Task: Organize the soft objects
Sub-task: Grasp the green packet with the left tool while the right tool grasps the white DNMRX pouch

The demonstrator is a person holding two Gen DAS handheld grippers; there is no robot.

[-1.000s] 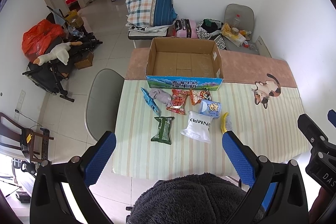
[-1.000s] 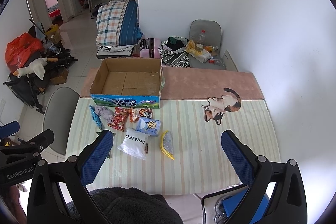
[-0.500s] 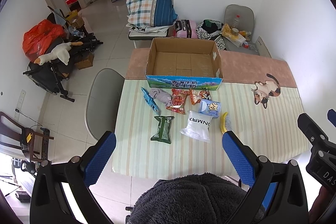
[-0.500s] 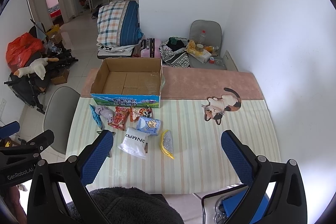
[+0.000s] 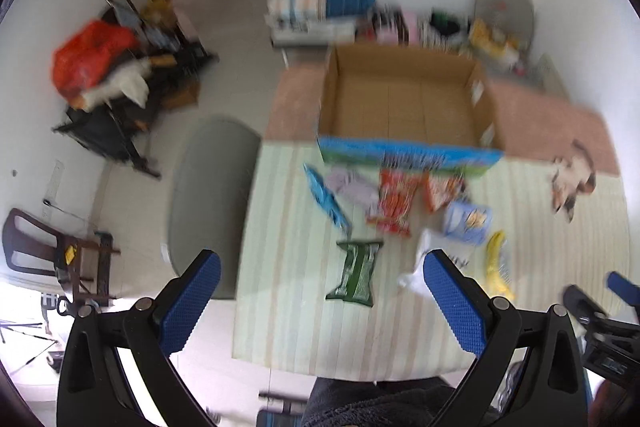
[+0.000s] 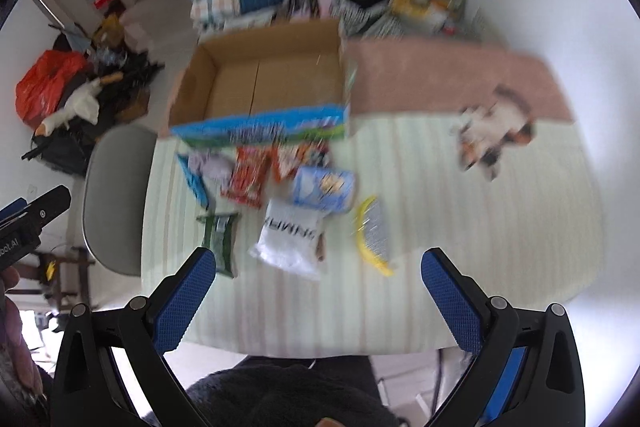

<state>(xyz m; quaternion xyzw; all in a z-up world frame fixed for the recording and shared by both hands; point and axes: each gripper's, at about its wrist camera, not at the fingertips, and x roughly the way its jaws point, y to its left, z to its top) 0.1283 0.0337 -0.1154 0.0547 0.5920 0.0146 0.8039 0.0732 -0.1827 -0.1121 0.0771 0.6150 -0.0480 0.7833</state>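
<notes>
An open cardboard box (image 5: 404,107) (image 6: 264,83) stands at the far side of the striped table (image 5: 288,307) (image 6: 460,227). In front of it lie several soft packets: a green one (image 5: 356,271) (image 6: 219,233), a white one (image 6: 290,237) (image 5: 420,259), a red one (image 5: 394,203) (image 6: 248,179), a light blue one (image 5: 468,223) (image 6: 322,187), a yellow-edged one (image 5: 496,267) (image 6: 372,231). My left gripper (image 5: 320,299) and right gripper (image 6: 316,291) are both open and empty above the near table edge. Both views are blurred.
A grey chair (image 5: 208,203) (image 6: 112,203) stands at the table's left side. A cat-shaped mat (image 5: 572,183) (image 6: 492,131) lies at the right. A pink cloth (image 6: 448,79) covers the far table part. Clutter sits on the floor at the left (image 5: 104,79).
Both grippers have moved forward and down toward the table, so the packets and the box look larger. The views are now motion-blurred. Nothing on the table has moved.
</notes>
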